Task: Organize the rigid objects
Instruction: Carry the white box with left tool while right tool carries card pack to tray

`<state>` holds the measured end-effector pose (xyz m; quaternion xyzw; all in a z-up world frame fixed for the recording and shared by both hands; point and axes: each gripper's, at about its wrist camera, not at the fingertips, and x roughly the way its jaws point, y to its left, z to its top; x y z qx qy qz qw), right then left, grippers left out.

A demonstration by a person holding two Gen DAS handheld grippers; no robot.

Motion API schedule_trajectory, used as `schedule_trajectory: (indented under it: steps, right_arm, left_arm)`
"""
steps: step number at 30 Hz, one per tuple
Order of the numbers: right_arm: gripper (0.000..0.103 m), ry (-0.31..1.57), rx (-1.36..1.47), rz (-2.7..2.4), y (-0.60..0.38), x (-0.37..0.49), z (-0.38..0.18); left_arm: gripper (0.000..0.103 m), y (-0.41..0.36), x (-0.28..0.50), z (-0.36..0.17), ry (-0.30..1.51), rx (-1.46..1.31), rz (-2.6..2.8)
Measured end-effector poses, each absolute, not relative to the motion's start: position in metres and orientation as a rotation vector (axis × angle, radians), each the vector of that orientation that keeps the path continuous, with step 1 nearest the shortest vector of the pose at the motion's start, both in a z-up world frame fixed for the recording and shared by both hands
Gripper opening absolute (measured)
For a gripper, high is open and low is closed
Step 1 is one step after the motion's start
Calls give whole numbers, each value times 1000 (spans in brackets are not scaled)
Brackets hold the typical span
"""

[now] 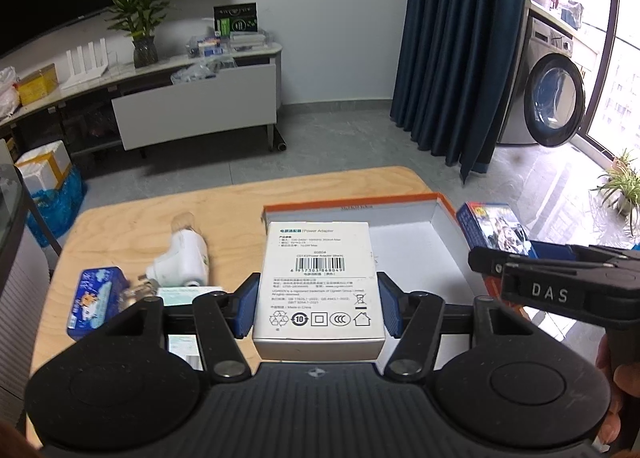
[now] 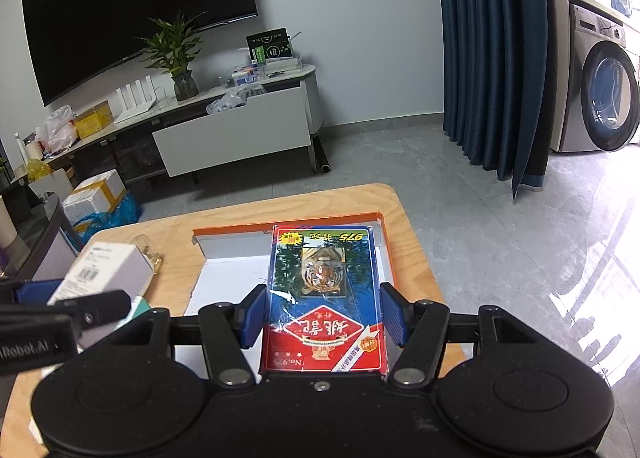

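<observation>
Blue pads of the left tongs (image 1: 318, 306) are pinching the white power adapter box (image 1: 320, 282) by its two long sides, label up, clear of the counter (image 1: 224, 198). Right tongs (image 2: 322, 316) are likewise pinching the playing-card pack (image 2: 324, 298), tiger print facing the camera. Both items are hanging over the near part of the orange-edged open box (image 1: 400, 242), which is lying on the counter with its white floor bare. Left of it, a small blue tin (image 1: 94, 296) and a white plug-like gadget (image 1: 184, 262) are waiting, untouched.

Step in hand, as judged: carrying two items to the open box together. Next move calls for lowering each flat onto the floor, side by side, without the two tongs fouling one another, then spreading the pads.
</observation>
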<state>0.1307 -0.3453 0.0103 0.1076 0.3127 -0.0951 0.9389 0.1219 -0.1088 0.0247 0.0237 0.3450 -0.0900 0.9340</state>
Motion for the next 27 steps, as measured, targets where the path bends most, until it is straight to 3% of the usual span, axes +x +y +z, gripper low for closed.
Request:
schedule_trajectory:
  steps: [27]
  right_arm:
    - [71,705,191,-208,-350,146,-1]
  left_arm:
    - [60,-119,140,12,737,19,-201]
